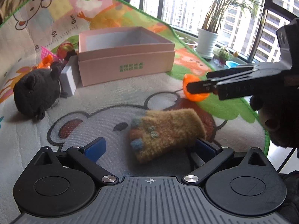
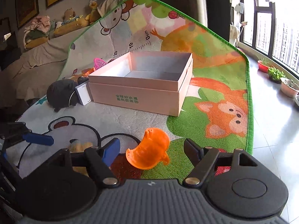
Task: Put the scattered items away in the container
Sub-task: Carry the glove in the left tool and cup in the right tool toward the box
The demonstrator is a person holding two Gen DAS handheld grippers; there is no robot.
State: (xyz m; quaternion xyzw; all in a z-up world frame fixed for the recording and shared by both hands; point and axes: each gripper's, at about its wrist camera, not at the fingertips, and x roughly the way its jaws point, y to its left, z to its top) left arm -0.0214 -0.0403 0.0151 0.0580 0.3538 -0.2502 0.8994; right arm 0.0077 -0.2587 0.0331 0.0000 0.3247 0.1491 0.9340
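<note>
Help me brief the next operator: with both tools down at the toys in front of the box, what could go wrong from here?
The orange toy sits tilted between the right tool's open fingers; closing on its curved shell may squirt it out. The knitted mitten lies off-centre in the left tool, against one finger, so a grip may catch only fuzz. The two tools are close together and could collide when lifting towards the pink box.

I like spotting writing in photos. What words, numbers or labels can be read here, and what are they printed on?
"0cm", "10" and part of "20": ruler scale printed on the play mat.
Two rows of green Chinese characters: front of the pink box; too blurred to read for certain.
The white block beside the box has small marks, too small to read.
Nothing else legible.
</note>
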